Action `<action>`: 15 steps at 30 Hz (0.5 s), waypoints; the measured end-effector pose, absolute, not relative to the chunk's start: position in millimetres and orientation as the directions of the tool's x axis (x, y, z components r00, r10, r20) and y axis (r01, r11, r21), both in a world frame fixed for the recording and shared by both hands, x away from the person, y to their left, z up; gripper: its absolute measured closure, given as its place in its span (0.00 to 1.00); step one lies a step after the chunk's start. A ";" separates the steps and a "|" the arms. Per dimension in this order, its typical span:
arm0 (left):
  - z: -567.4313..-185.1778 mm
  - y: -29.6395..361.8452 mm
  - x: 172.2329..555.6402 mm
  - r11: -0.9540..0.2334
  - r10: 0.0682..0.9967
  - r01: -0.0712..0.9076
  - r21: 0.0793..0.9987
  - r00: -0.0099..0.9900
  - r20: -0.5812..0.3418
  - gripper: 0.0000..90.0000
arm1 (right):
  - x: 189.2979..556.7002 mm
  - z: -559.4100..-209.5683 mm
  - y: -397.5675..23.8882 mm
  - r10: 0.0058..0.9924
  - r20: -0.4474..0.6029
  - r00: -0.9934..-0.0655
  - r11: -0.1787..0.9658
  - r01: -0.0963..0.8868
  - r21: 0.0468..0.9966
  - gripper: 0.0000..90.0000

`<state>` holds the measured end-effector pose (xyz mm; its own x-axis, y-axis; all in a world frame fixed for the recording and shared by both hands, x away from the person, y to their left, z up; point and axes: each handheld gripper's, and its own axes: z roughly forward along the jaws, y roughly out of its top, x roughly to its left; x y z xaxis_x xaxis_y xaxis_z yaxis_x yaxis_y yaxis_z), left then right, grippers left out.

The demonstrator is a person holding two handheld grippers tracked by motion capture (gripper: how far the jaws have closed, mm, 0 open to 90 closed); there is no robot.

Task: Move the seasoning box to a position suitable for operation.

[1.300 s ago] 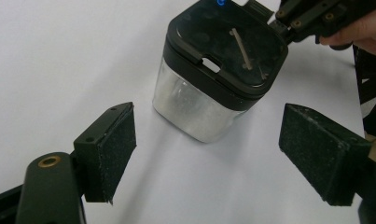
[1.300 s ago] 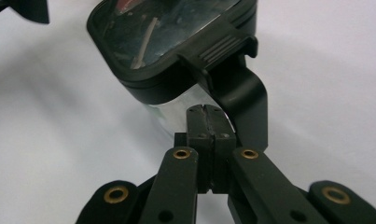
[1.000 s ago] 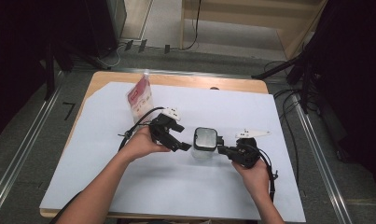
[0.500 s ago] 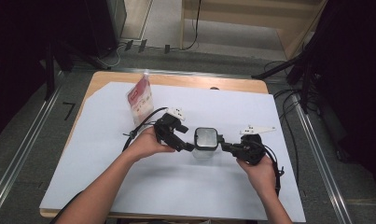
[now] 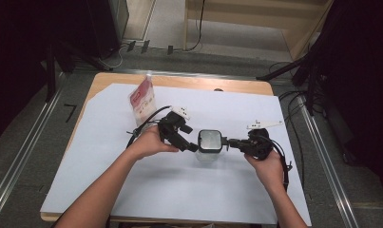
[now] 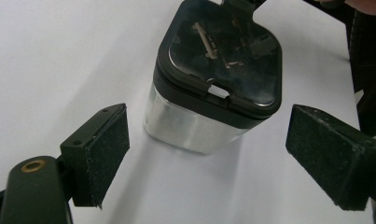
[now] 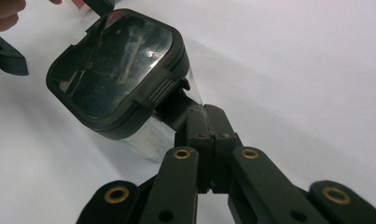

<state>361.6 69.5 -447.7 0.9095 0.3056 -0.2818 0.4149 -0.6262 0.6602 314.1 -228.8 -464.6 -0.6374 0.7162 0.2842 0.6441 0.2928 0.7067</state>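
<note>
One clear container [image 5: 209, 148] with a black lid [image 5: 210, 140] sits at the centre of the high view on the white sheet [image 5: 132, 190] — two grippers flank it. The left gripper [image 6: 209, 154] stands wide open around it, pads clear of its sides. The right gripper [image 7: 195, 109] — jaws pressed together — touches the lid's edge. One red packet [image 5: 142, 99] stands at upper left.

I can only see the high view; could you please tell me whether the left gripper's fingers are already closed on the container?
Observer: No. In the left gripper view the left gripper is open, with its fingers on either side of the clear container and not touching it.
Operator: Thank you. And the other one?
Observer: The right gripper is shut, and its tips are against the ribbed tab on the edge of the black lid.
</note>
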 end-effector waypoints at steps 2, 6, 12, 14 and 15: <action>-451.0 68.8 363.0 -0.630 0.298 0.415 0.656 0.910 -0.289 0.15 | 314.4 -464.8 -228.3 0.718 0.276 -0.639 0.297 0.640 0.709 1.00; -456.1 64.0 364.4 -0.623 0.285 0.413 0.664 0.911 -0.299 0.12 | 315.4 -466.0 -228.2 0.723 0.279 -0.632 0.290 0.644 0.708 1.00; -462.9 51.9 361.4 -0.652 0.251 0.382 0.655 0.924 -0.288 0.12 | 316.7 -466.6 -227.9 0.725 0.280 -0.629 0.286 0.646 0.708 1.00; -464.8 49.1 361.2 -0.653 0.251 0.383 0.653 0.923 -0.291 0.12 | 316.7 -466.6 -227.9 0.726 0.281 -0.628 0.285 0.646 0.708 1.00; -465.5 48.1 361.3 -0.652 0.252 0.383 0.655 0.924 -0.289 0.13 | 316.6 -466.7 -227.9 0.726 0.281 -0.628 0.285 0.646 0.708 1.00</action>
<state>361.3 48.1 -465.5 0.9236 0.2516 -0.2892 0.3826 -0.6519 0.6547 316.6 -227.9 -466.7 -0.6276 0.7261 0.2809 0.6463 0.2847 0.7080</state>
